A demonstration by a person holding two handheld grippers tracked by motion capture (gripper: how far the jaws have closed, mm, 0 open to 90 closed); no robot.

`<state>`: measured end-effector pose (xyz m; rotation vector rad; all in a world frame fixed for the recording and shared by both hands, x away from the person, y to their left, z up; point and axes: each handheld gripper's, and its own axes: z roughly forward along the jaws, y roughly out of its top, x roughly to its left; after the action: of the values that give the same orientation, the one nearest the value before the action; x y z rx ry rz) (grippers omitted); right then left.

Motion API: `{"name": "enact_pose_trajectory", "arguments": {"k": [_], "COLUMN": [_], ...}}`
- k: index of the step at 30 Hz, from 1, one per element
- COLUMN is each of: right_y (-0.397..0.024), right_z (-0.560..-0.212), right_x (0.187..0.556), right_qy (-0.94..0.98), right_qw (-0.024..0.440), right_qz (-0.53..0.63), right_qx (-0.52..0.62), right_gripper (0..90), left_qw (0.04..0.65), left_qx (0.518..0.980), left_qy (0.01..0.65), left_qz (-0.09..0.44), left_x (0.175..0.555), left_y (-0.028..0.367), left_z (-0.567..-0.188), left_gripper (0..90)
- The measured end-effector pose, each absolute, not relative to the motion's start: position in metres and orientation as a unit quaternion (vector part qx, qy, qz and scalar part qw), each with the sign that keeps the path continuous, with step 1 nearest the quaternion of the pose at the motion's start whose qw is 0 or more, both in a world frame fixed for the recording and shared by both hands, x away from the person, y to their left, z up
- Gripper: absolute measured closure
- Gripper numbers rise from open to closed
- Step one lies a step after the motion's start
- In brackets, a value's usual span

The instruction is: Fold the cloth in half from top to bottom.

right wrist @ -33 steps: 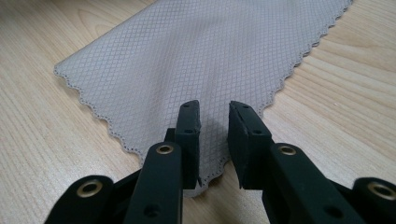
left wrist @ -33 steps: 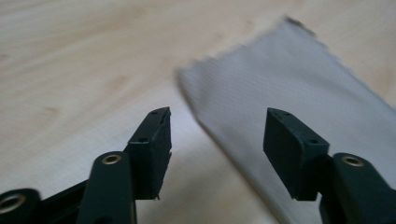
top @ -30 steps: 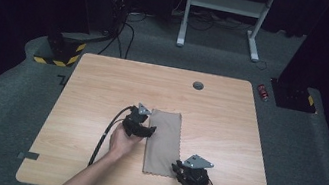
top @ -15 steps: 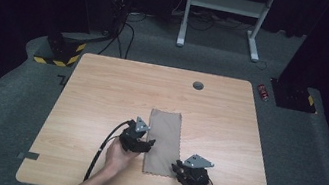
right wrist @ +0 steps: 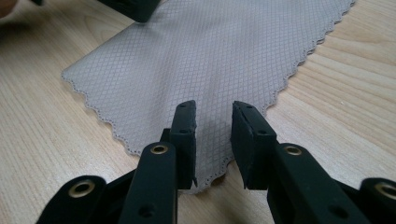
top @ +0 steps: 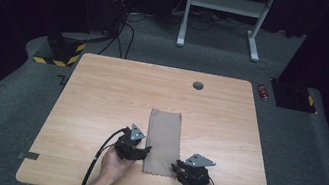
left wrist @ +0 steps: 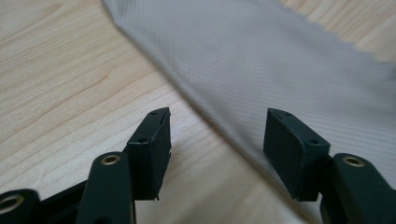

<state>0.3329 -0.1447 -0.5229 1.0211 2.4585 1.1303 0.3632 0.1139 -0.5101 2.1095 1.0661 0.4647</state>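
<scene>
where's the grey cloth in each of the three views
High view: the grey cloth lies lengthwise on the wooden table, near its front edge, between the two grippers.
Left gripper view: it fills the upper right, its long edge running diagonally down between the open jaws.
Right gripper view: it spreads across the upper middle, its scalloped corner at the jaws.
Shared landmark: the cloth's scalloped near edge.

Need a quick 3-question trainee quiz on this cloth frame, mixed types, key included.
1. True or false: the grey cloth lies flat on the wooden table.
2. Which gripper is at the cloth's near corner: A) left gripper B) right gripper?
3. Fill in: the cloth's near edge is cut in a ____ line.

Key: 1 true. 2 B; its jaws stand apart over the corner, having just opened further. 3 scalloped.
</scene>
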Motion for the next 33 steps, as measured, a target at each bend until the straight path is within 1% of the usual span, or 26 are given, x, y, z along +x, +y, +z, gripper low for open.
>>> {"name": "enact_pose_trajectory", "arguments": {"k": [1, 4, 11, 16, 18, 19, 20, 23, 25, 33], "right_y": [-0.145, -0.145, -0.152, -0.151, -0.15, -0.15, -0.149, -0.147, -0.147, -0.142], "right_z": [-0.523, -0.522, -0.521, -0.522, -0.522, -0.522, -0.521, -0.522, -0.522, -0.522], "right_x": [0.333, 0.333, 0.334, 0.333, 0.332, 0.332, 0.33, 0.328, 0.327, 0.322], "right_qy": [0.843, 0.84, 0.84, 0.842, 0.844, 0.844, 0.848, 0.849, 0.849, 0.852], "right_qw": [0.124, 0.125, 0.129, 0.137, 0.139, 0.139, 0.137, 0.136, 0.128, 0.124], "right_qz": [0.388, 0.389, 0.379, 0.376, 0.375, 0.375, 0.374, 0.375, 0.378, 0.379], "right_qx": [0.35, 0.356, 0.366, 0.363, 0.358, 0.358, 0.351, 0.347, 0.347, 0.338], "right_gripper": [70.4, 69.5, 65.3, 64.6, 67.9, 67.9, 70.8, 73.3, 73.9, 75.3], "left_qw": [0.358, 0.368, 0.345, 0.346, 0.348, 0.348, 0.355, 0.36, 0.36, 0.354], "left_qx": [0.818, 0.822, 0.838, 0.839, 0.839, 0.839, 0.835, 0.832, 0.831, 0.836], "left_qy": [0.413, 0.398, 0.378, 0.376, 0.377, 0.377, 0.382, 0.387, 0.388, 0.385], "left_qz": [0.18, 0.172, 0.188, 0.187, 0.181, 0.181, 0.177, 0.17, 0.17, 0.168], "left_x": [0.363, 0.342, 0.317, 0.311, 0.31, 0.31, 0.309, 0.31, 0.309, 0.31], "left_y": [0.114, 0.111, 0.105, 0.108, 0.108, 0.108, 0.11, 0.113, 0.115, 0.12], "left_z": [-0.51, -0.506, -0.515, -0.519, -0.519, -0.519, -0.52, -0.521, -0.521, -0.52], "left_gripper": [42.2, 42.0, 41.9, 43.5, 46.1, 47.6, 47.9, 47.8, 47.2, 47.0]}}
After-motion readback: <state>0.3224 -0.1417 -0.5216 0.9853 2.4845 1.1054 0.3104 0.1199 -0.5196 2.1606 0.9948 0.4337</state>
